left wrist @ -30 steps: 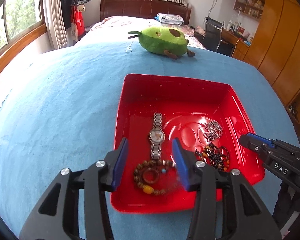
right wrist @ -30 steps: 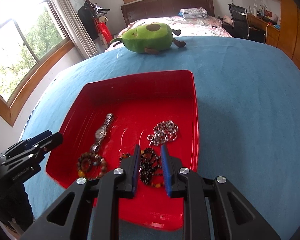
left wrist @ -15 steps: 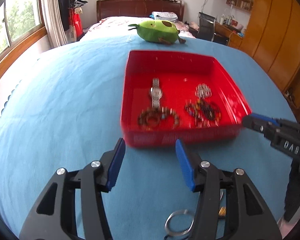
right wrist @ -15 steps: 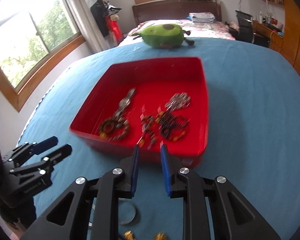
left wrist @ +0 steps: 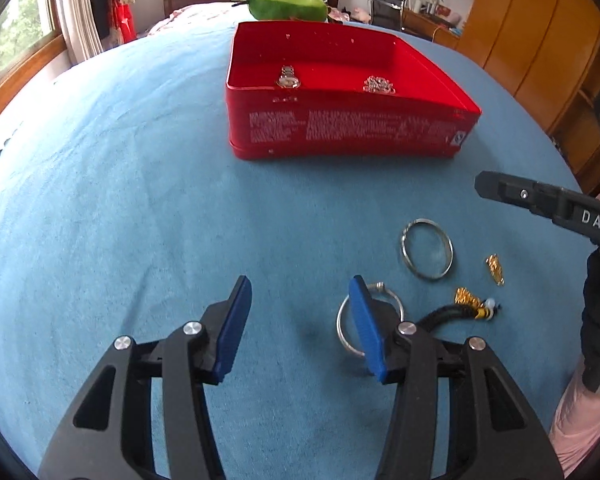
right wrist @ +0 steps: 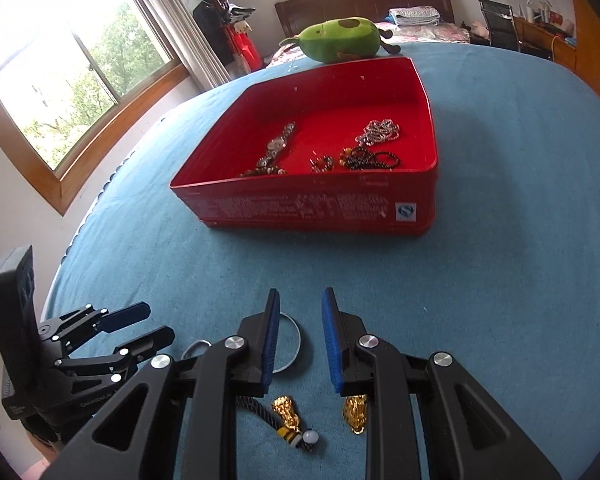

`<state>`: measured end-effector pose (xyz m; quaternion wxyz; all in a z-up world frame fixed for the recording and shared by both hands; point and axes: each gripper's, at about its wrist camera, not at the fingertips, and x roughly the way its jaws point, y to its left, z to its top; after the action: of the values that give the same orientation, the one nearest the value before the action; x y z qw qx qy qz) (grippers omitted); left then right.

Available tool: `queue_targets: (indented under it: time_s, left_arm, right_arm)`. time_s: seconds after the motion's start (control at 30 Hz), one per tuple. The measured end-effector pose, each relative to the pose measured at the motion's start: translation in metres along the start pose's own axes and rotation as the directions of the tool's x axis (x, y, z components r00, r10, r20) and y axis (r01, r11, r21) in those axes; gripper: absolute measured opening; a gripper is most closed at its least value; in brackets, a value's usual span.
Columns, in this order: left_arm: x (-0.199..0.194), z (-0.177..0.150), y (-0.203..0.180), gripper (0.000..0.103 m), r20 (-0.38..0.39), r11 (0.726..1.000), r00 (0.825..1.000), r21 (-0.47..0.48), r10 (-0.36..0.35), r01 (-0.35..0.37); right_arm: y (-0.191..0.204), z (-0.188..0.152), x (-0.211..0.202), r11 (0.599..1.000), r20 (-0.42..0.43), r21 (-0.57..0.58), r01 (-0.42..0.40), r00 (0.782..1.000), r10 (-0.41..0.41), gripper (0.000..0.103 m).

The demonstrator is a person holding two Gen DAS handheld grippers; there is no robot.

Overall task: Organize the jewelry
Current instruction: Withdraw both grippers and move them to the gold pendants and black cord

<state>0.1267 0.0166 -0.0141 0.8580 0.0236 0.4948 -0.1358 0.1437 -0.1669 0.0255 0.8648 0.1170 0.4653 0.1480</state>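
Note:
The red tray (left wrist: 352,128) stands ahead on the blue cloth, holding a watch (right wrist: 278,144), a silver chain (right wrist: 380,130) and dark bead bracelets (right wrist: 368,158). My left gripper (left wrist: 300,320) hovers over bare cloth, open and closing slightly, with nothing between its jaws. A silver bangle (left wrist: 427,249) lies to its right, and a second bangle (left wrist: 342,320) sits partly behind its right finger. A gold pendant (left wrist: 495,269) and a black cord with a gold charm (left wrist: 466,304) lie further right. My right gripper (right wrist: 302,336) is open by a narrow gap and empty, above the bangle (right wrist: 294,344), gold charm (right wrist: 286,412) and pendant (right wrist: 356,412).
A green avocado plush (right wrist: 342,40) lies beyond the tray at the far edge of the cloth. A window is to the left, a bed and desk behind, wooden wardrobes (left wrist: 540,32) to the right. The left gripper (right wrist: 156,322) appears at the lower left in the right wrist view.
Both grippers have drawn back from over the tray to the near cloth and dropped lower. The loose bangles, pendant and corded charm have come into view.

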Motion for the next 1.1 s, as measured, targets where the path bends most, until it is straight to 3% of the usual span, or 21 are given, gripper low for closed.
queue_targets:
  time_s: [0.43, 0.77, 1.1]
  left_arm:
    - [0.001, -0.025, 0.001, 0.049, -0.002, 0.999, 1.0, -0.037, 0.026, -0.026]
    - [-0.027, -0.043, -0.029, 0.049, 0.012, 0.996, 0.998, -0.068, -0.065, 0.066]
    - [-0.013, -0.048, -0.071, 0.05, -0.072, 0.986, 0.988, -0.105, -0.139, 0.131]
  right_arm:
    - [-0.012, -0.035, -0.007, 0.999, -0.011, 0.017, 0.04, 0.999, -0.04, 0.022]
    - [-0.031, -0.061, -0.002, 0.998, -0.07, 0.031, 0.052, 0.996, -0.05, 0.023]
    - [-0.028, -0.061, 0.005, 0.998, -0.067, -0.037, 0.05, 0.996, -0.053, 0.019]
